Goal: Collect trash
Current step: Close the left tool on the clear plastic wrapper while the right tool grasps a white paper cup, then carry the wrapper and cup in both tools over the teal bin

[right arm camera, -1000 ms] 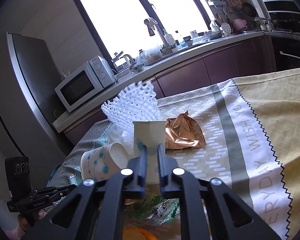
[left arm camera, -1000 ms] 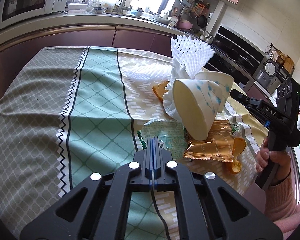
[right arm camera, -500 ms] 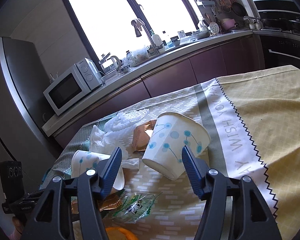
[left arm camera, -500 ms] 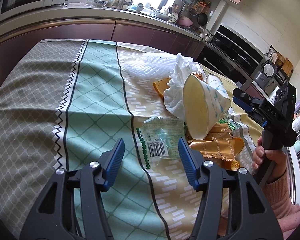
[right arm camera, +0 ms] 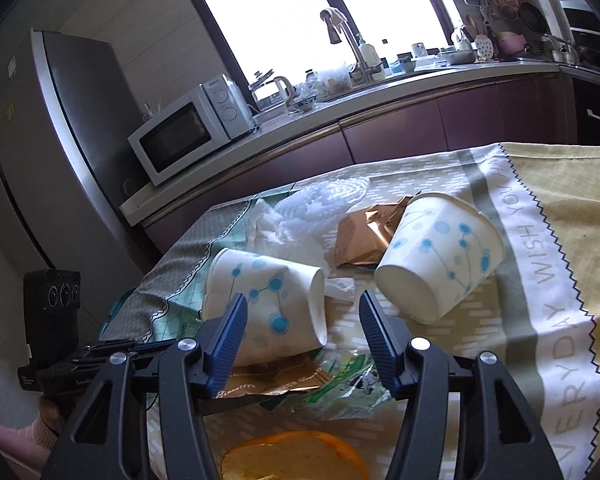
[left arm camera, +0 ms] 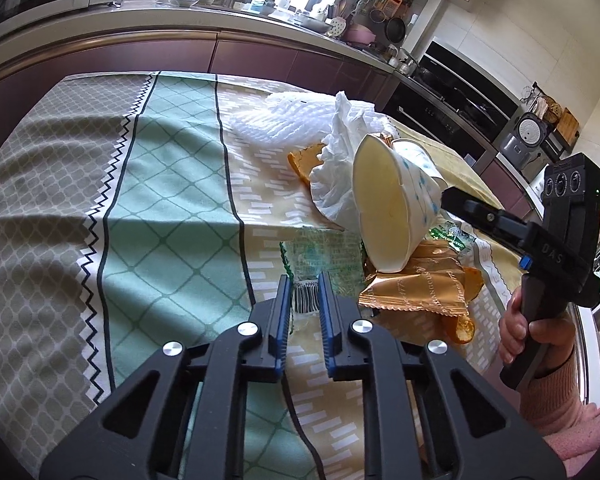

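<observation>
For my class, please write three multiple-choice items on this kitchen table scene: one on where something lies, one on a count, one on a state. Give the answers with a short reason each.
1. Where does the gold snack wrapper lie in the left wrist view?
A. Under the rim of a tipped paper cup
B. On the microwave
C. Inside the sink

2. How many blue-dotted paper cups show in the right wrist view?
A. One
B. Two
C. Four

3. How do the paper cups lie?
A. Upright
B. Stacked in each other
C. Tipped on their sides

Answers:
1. A: the near cup rests its rim on the wrapper's top edge.
2. B: one cup lies just beyond the fingers of the right hand-held gripper, the other to its right.
3. C: both lie with their sides on the tablecloth, the base of one and the mouth of the other turned sideways.
</observation>
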A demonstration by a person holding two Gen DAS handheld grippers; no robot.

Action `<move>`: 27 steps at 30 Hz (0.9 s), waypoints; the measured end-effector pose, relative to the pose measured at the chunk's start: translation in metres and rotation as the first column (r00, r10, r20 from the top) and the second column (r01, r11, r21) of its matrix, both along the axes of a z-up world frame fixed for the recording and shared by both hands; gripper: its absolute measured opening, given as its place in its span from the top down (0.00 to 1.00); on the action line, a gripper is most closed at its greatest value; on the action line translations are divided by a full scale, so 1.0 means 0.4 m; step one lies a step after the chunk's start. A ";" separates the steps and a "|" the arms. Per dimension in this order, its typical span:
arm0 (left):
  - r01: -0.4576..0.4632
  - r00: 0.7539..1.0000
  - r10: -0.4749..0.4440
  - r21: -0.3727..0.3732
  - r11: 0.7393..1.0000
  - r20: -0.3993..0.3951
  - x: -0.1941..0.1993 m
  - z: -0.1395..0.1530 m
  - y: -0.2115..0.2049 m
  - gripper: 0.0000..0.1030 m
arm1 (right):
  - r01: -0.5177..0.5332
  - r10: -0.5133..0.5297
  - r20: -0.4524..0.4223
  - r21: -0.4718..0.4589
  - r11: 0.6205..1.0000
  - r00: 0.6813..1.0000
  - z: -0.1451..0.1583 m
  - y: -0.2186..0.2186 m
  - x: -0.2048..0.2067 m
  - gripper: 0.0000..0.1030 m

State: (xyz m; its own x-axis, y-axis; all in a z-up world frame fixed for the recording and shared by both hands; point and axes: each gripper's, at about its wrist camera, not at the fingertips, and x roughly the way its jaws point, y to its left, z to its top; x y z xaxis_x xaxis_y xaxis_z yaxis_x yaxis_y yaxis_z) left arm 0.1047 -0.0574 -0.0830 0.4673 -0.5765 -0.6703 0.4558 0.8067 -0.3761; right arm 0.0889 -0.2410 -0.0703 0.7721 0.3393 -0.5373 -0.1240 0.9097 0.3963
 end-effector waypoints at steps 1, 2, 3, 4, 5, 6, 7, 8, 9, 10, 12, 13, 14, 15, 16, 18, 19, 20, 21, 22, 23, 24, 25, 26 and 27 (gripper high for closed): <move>0.000 1.000 0.000 -0.001 1.000 0.001 -0.002 0.001 0.002 0.88 | -0.004 0.004 -0.013 0.010 1.000 1.000 -0.008 0.001 0.007 0.64; -0.001 1.000 0.001 -0.002 1.000 0.002 -0.003 0.003 0.003 0.89 | -0.006 0.007 -0.017 0.028 1.000 1.000 -0.013 0.000 0.009 0.69; -0.001 1.000 0.001 -0.004 1.000 0.002 -0.005 0.004 0.004 0.90 | -0.009 0.010 -0.014 0.043 0.999 1.000 -0.014 0.001 0.009 0.72; -0.001 1.000 0.001 -0.007 1.000 0.004 -0.010 0.005 0.006 0.91 | -0.008 0.008 -0.008 0.045 0.999 1.000 -0.012 -0.001 0.008 0.77; -0.002 1.000 0.002 -0.010 1.000 0.007 -0.014 0.004 0.009 0.91 | -0.013 0.013 0.000 0.042 0.999 1.000 -0.008 0.003 0.006 0.84; -0.003 1.000 0.003 -0.013 1.000 0.011 -0.015 0.008 0.010 0.92 | -0.016 0.015 0.004 0.042 0.999 1.000 -0.005 0.004 0.004 0.85; -0.004 1.000 0.004 -0.017 1.000 0.014 -0.019 0.009 0.018 0.92 | -0.017 0.017 0.010 0.043 0.999 1.000 -0.001 0.005 0.001 0.90; -0.007 1.000 0.007 -0.022 1.000 0.018 -0.021 0.011 0.023 0.92 | -0.016 0.016 0.016 0.041 0.999 1.000 0.003 0.006 -0.002 0.90; -0.009 1.000 0.009 -0.028 1.000 0.022 -0.020 0.013 0.027 0.93 | -0.014 0.013 0.023 0.044 0.999 1.000 0.008 0.006 -0.005 0.90; -0.010 1.000 0.011 -0.035 0.999 0.026 -0.022 0.019 0.031 0.93 | -0.015 0.014 0.030 0.054 0.998 0.999 0.013 0.005 -0.009 0.91; -0.014 0.999 0.015 -0.048 0.999 0.035 -0.027 0.030 0.046 0.94 | -0.013 0.010 0.048 0.061 0.998 0.999 0.028 0.005 -0.016 0.92; -0.016 0.999 0.019 -0.053 0.998 0.041 -0.031 0.036 0.055 0.94 | -0.014 0.011 0.057 0.064 0.998 0.998 0.037 0.006 -0.019 0.93; -0.019 0.999 0.022 -0.059 0.998 0.046 -0.033 0.043 0.066 0.94 | -0.019 0.014 0.066 0.070 0.997 0.998 0.047 0.009 -0.023 0.94; -0.026 0.998 0.029 -0.062 0.998 0.054 -0.037 0.051 0.076 0.94 | -0.024 0.019 0.075 0.070 0.997 0.997 0.058 0.013 -0.027 0.94; -0.030 0.998 0.034 -0.069 0.997 0.060 -0.040 0.059 0.089 0.94 | -0.028 0.022 0.085 0.066 0.997 0.996 0.070 0.020 -0.031 0.95; -0.046 0.996 0.053 -0.085 0.995 0.073 -0.048 0.077 0.123 0.94 | -0.046 0.039 0.103 0.060 0.997 0.994 0.093 0.037 -0.036 0.96; -0.057 0.995 0.064 -0.092 0.994 0.081 -0.056 0.087 0.142 0.94 | -0.054 0.048 0.113 0.052 0.997 0.992 0.104 0.048 -0.037 0.97; -0.068 0.993 0.077 -0.098 0.993 0.090 -0.060 0.097 0.163 0.94 | -0.066 0.059 0.122 0.047 0.997 0.991 0.114 0.061 -0.038 0.98; -0.081 0.991 0.091 -0.104 0.991 0.100 -0.065 0.109 0.187 0.94 | -0.078 0.071 0.128 0.044 0.996 0.989 0.124 0.075 -0.036 0.98; -0.094 0.988 0.106 -0.108 0.990 0.110 -0.070 0.122 0.208 0.94 | -0.090 0.084 0.135 0.040 0.995 0.987 0.133 0.091 -0.033 0.98; -0.109 0.985 0.122 -0.111 0.988 0.120 -0.075 0.133 0.230 0.94 | -0.105 0.099 0.143 0.033 0.994 0.985 0.142 0.109 -0.029 0.99; -0.126 0.982 0.140 -0.113 0.986 0.130 -0.081 0.144 0.255 0.94 | -0.121 0.115 0.149 0.027 0.992 0.982 0.150 0.128 -0.022 0.99; -0.143 0.977 0.158 -0.116 0.983 0.140 -0.085 0.152 0.285 0.94 | -0.135 0.131 0.155 0.018 0.991 0.979 0.157 0.150 -0.016 1.00; -0.163 0.972 0.180 -0.117 0.980 0.150 -0.091 0.160 0.312 0.94 | -0.151 0.148 0.158 0.010 0.988 0.976 0.163 0.173 -0.007 1.00; -0.187 0.966 0.204 -0.118 0.975 0.158 -0.100 0.167 0.341 0.94 | -0.168 0.165 0.160 0.005 0.986 0.973 0.167 0.197 0.001 1.00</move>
State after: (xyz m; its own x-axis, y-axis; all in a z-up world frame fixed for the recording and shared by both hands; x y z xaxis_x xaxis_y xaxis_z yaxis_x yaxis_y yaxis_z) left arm 0.0647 0.0792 -0.0163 0.6789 -0.5233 -0.5151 0.3567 0.8482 -0.3916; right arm 0.0894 -0.1624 -0.0034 0.7790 0.4789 -0.4048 -0.3354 0.8637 0.3763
